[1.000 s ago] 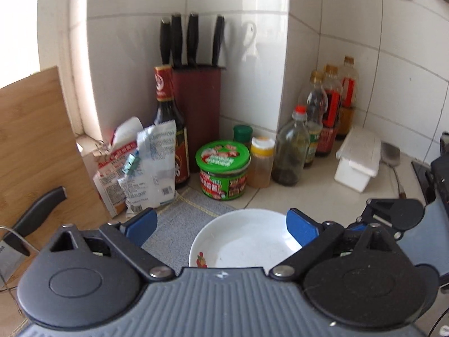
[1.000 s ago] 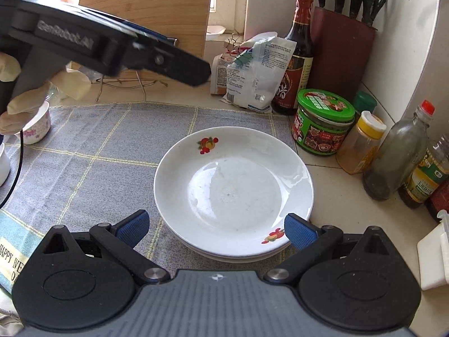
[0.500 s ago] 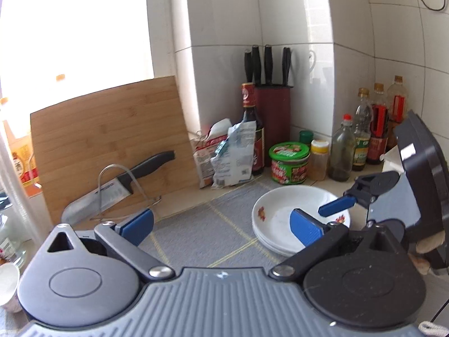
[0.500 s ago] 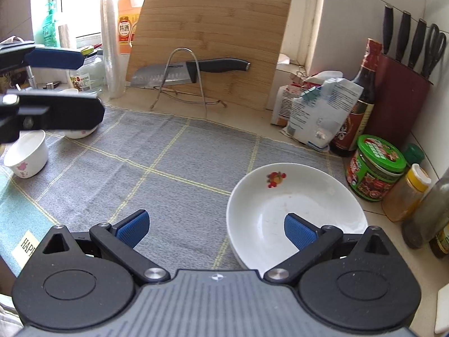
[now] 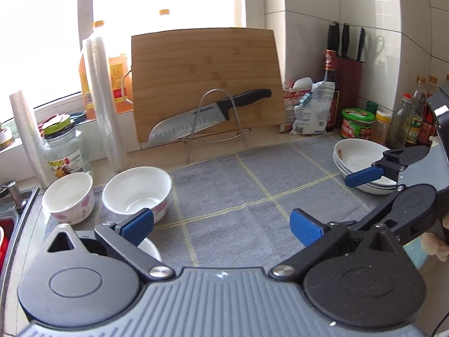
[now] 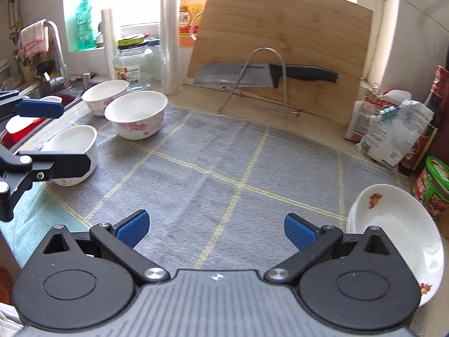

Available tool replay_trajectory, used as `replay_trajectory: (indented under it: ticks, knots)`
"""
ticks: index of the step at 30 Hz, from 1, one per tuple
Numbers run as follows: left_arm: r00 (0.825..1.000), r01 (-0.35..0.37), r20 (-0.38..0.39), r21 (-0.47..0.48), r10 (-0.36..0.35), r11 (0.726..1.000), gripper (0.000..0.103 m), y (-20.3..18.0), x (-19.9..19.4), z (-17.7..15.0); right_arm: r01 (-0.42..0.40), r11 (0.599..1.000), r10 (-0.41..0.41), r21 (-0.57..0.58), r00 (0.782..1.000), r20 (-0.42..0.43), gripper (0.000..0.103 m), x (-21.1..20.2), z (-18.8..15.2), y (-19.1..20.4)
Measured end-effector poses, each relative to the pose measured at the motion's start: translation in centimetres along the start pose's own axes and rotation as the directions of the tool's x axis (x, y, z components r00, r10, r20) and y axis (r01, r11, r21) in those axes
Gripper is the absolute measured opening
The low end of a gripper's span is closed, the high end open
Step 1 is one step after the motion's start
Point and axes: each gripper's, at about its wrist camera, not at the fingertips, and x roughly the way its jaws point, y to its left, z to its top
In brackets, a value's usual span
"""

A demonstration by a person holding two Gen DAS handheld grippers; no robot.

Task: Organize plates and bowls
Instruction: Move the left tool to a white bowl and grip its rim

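Bowls and plates, kitchen bench, grey cloth.

Left wrist view. Plate stack (image 5: 356,163) at the far right of the grey cloth (image 5: 252,196), beside a green-lidded jar (image 5: 357,123). Two bowls at the near left: flowered bowl (image 5: 137,193) and smaller bowl (image 5: 68,196), just beside each other; a third white rim shows under the left gripper's left finger. Left gripper (image 5: 221,226): jaws wide, holding nothing. Right gripper (image 5: 373,172) enters from the right, one blue pad over the plate stack's near rim. Santoku knife (image 5: 207,115) rests on a wire stand before a bamboo cutting board (image 5: 207,81).
Risk: the left finger could clip the half-hidden bowl on descent and tip it toward the sink edge at the left.
Change: half a second earlier this view showed the plates centre-right and close; now it faces left, toward the bowls.

Right wrist view. Plate stack (image 6: 393,238) at the near right edge, partly behind the right gripper (image 6: 216,231), whose jaws are wide and empty. Three bowls at the far left; the nearest bowl (image 6: 74,146) sits by the left gripper (image 6: 50,137).
Risk: a sideways swing of the right gripper could knock the plate stack toward the green-lidded jar.
Change: plates were between the fingers before; now off to the right.
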Motion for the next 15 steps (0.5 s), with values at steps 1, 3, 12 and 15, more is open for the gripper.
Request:
replay_trajectory:
  ticks: [1, 3, 12, 15]
  knots:
    - [1.000, -0.005, -0.005, -0.010, 0.005, 1.000, 0.102, 1.1, -0.3, -0.3, -0.012, 1.000, 0.012, -0.019, 1.000, -0.005, 0.103, 0.5, 0.1, 1.1]
    - [1.000, -0.024, -0.012, -0.022, 0.024, 0.999, 0.102, 3.0, -0.8, -0.8, -0.043, 0.997, 0.042, -0.058, 0.999, -0.018, 0.103, 1.4, 0.4, 3.2]
    - [0.995, -0.031, -0.093, -0.084, 0.023, 0.996, 0.102, 9.8, -1.2, -2.7, -0.174, 0.974, 0.173, -0.148, 0.985, -0.018, 0.103, 4.5, 1.5, 10.9]
    - [0.993, -0.022, -0.120, -0.086, 0.012, 0.996, 0.102, 11.5, -0.7, -2.9, -0.204, 0.963, 0.205, -0.179, 0.979, -0.013, 0.103, 5.1, 2.0, 12.8]
